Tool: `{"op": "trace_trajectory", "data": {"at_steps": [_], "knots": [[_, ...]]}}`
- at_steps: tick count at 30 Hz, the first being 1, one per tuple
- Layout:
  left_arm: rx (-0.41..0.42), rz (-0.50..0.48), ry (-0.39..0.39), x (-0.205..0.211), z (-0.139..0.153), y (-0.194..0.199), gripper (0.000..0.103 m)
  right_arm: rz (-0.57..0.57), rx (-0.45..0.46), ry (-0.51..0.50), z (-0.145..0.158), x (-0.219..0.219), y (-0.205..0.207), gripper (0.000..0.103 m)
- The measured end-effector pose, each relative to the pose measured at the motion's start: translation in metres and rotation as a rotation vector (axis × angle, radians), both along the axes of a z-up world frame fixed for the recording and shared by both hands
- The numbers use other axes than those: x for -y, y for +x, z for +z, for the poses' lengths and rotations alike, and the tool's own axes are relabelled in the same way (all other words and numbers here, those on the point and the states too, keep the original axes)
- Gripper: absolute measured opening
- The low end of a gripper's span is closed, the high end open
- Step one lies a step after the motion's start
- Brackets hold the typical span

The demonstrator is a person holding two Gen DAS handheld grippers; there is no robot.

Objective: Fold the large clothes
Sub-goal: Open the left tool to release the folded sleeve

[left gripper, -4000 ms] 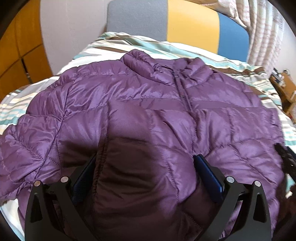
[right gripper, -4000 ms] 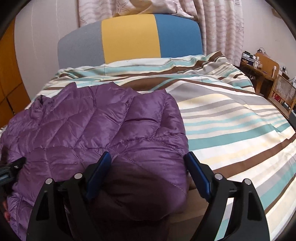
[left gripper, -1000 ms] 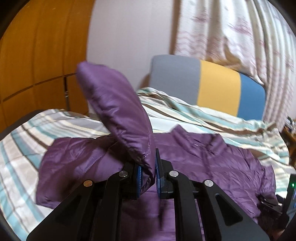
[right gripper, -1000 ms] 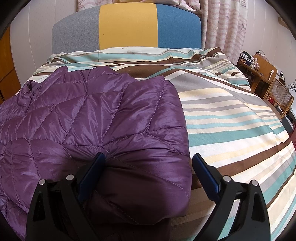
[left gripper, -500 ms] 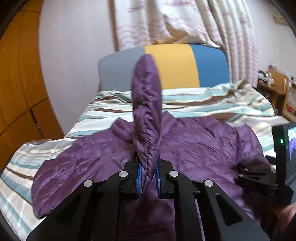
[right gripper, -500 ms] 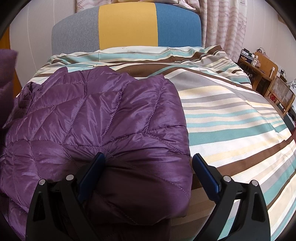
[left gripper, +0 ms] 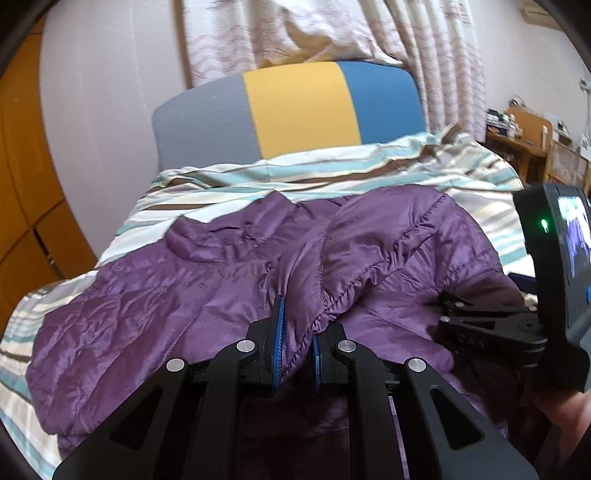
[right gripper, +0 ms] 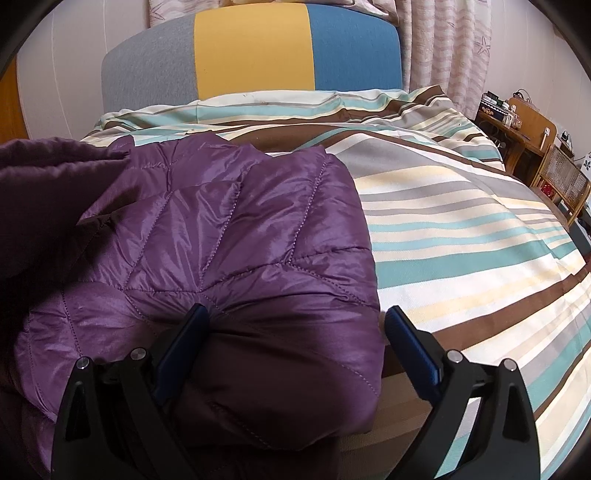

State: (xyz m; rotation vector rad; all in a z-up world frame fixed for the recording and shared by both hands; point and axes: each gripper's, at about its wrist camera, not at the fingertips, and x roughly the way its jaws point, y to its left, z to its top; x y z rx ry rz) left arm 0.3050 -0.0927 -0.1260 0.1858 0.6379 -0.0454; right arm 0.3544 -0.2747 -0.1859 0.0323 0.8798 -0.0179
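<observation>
A purple quilted puffer jacket (left gripper: 155,295) lies on the striped bed; it also shows in the right wrist view (right gripper: 240,236). My left gripper (left gripper: 295,347) is shut on the jacket's sleeve cuff (left gripper: 306,306), and the sleeve (left gripper: 388,236) lies across the jacket's front toward the right. My right gripper (right gripper: 295,350) is open, its blue pads either side of the jacket's lower right part, resting over it. The right gripper's body and camera (left gripper: 546,295) show at the right of the left wrist view.
The striped duvet (right gripper: 461,240) covers the bed, bare to the right of the jacket. A grey, yellow and blue headboard (right gripper: 255,55) stands behind. Curtains (left gripper: 332,33), an orange wardrobe (left gripper: 22,184) at left, wooden furniture (right gripper: 532,125) at right.
My left gripper has swung the held sleeve from upright down and rightward across the jacket's front. The sleeve now enters the right wrist view at left. My right gripper has stayed put.
</observation>
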Motion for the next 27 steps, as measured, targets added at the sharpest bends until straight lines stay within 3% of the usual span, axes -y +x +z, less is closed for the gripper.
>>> {"op": "trace_trajectory", "data": {"at_steps": [7,9,10,11,12,13,17,20,25,27], "knots": [[-0.05,-0.111,0.04,0.021,-0.016,0.002,0.013,-0.005,-0.002,0.01,-0.001,0.002,0.0,0.097],[-0.063,-0.14,0.046,0.024,-0.017,0.002,0.024,-0.008,-0.004,0.016,-0.001,0.003,0.0,0.098],[-0.071,-0.159,0.038,0.025,-0.016,0.001,0.047,-0.009,-0.004,0.017,-0.002,0.003,0.0,0.098],[-0.072,-0.175,0.015,0.024,-0.013,-0.001,0.08,-0.009,-0.004,0.019,-0.002,0.003,0.0,0.098],[-0.048,-0.185,-0.022,0.02,-0.007,-0.008,0.089,-0.009,-0.004,0.02,-0.002,0.004,0.0,0.098],[-0.022,-0.182,-0.044,0.017,-0.002,-0.014,0.093,-0.01,-0.005,0.02,-0.002,0.003,0.0,0.098],[-0.033,-0.142,-0.166,-0.009,0.018,-0.028,0.093,-0.01,-0.003,0.022,-0.001,0.004,0.0,0.098],[-0.008,-0.045,-0.277,-0.047,0.028,-0.044,0.093,-0.024,0.028,0.011,0.005,0.003,-0.005,0.098],[0.04,0.169,-0.334,-0.118,0.021,-0.072,0.093,-0.107,0.126,-0.023,0.034,0.012,-0.024,0.098],[0.033,0.208,-0.341,-0.132,0.016,-0.075,0.093,-0.152,0.213,0.009,0.055,0.018,-0.04,0.098]]}}
